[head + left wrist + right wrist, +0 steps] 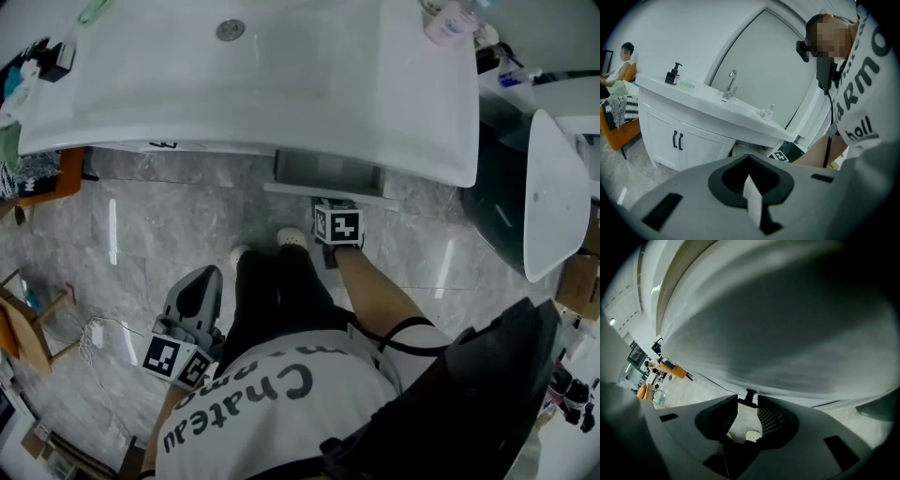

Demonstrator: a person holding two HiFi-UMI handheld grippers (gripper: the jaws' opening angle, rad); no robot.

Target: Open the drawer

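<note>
Under the white vanity counter (281, 94), a grey drawer (328, 172) stands partly pulled out. My right gripper (336, 204) reaches down to its front edge, its marker cube on top. In the right gripper view the drawer front (787, 333) fills the picture, and my right gripper (747, 401) is shut on the small dark drawer handle (750, 397), which sits between its ribbed pads (771, 418). My left gripper (206, 277) hangs back by the person's left side, away from the drawer. Seen from its own camera, the left gripper (749, 161) is shut and holds nothing.
A sink drain (230, 30) and bottles (450, 23) are on the counter. A white fixture (553, 197) stands at the right and an orange seat (47, 178) at the left. The left gripper view shows cabinet doors with black handles (677, 140), a faucet (731, 84) and a seated person (621, 65).
</note>
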